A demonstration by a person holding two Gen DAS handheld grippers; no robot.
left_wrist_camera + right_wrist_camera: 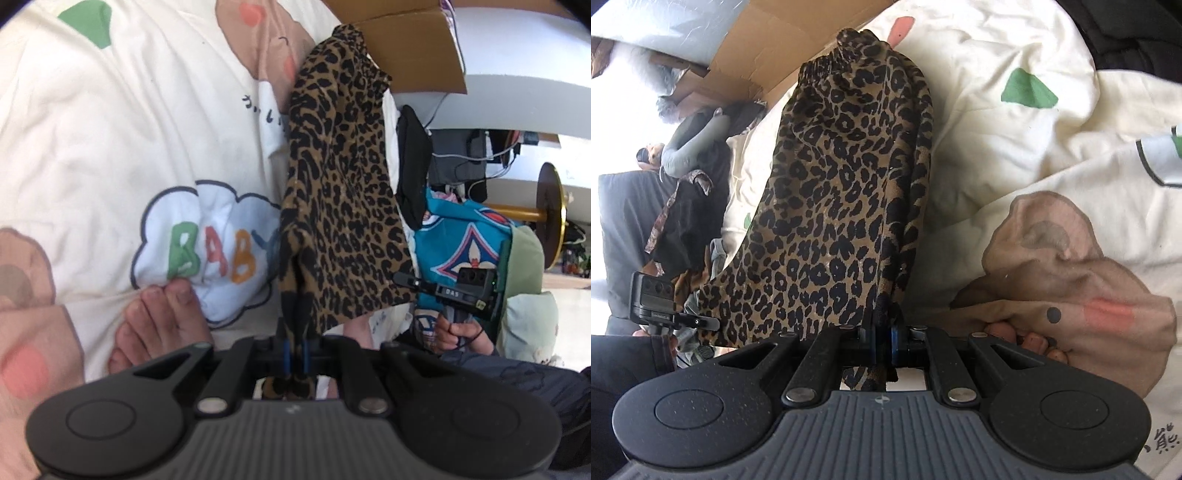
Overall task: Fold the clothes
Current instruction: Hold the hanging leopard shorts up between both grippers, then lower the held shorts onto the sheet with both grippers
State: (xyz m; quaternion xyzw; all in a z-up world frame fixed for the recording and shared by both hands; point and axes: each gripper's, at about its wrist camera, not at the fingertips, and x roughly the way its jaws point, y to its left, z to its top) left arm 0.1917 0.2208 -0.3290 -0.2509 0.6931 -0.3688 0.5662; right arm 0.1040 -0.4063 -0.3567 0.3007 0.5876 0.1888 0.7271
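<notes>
In the left wrist view, bare toes (162,325) pressed on a cream quilt (110,129) left of the leopard-print garment (340,192), beside a pale cloud patch (210,243) printed with the word "BABY" in green, red and orange. Dark handwritten characters further up the quilt were too cut off to read. The left tool (295,354) was clamped on the garment's near edge, its blue-padded fingers pressed together with the cloth between them, and the garment stretched away over the quilt toward a cardboard box (410,48). Right of the garment lay a teal printed cloth (465,236) and the other handheld unit, whose small label was unreadable. In the right wrist view, a heap of dark clothes (683,192) sat left of the garment (842,177), with cardboard beyond it. The right tool (884,341) likewise gripped the garment's near edge, jaws closed on the fabric. Right of the garment the quilt (1015,147) showed a green shape and a brown bear print (1071,269), with toes (1027,339) at its lower edge.
</notes>
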